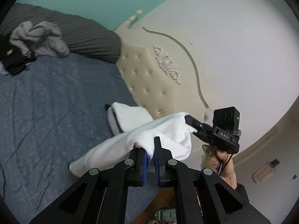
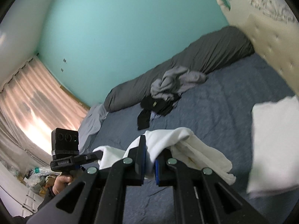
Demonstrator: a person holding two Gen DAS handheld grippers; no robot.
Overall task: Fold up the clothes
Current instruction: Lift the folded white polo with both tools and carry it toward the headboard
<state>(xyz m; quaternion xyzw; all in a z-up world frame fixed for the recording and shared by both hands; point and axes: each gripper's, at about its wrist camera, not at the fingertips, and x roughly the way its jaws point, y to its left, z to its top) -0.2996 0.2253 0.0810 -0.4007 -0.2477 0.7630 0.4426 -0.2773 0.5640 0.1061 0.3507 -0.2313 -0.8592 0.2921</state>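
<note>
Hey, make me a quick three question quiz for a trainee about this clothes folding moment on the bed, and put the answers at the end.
1. True or false: both grippers are shut on the same white garment.
2. Which lies farthest from the grippers, against the dark grey bolster? A) a folded white item B) a pile of grey and black clothes C) a curtain
3. Fill in: the folded white item rests on the blue ____, near the headboard.

Key: 1 true, the left gripper and right gripper each pinch the cloth between their fingers. 2 B, the pile. 3 bedspread.
</note>
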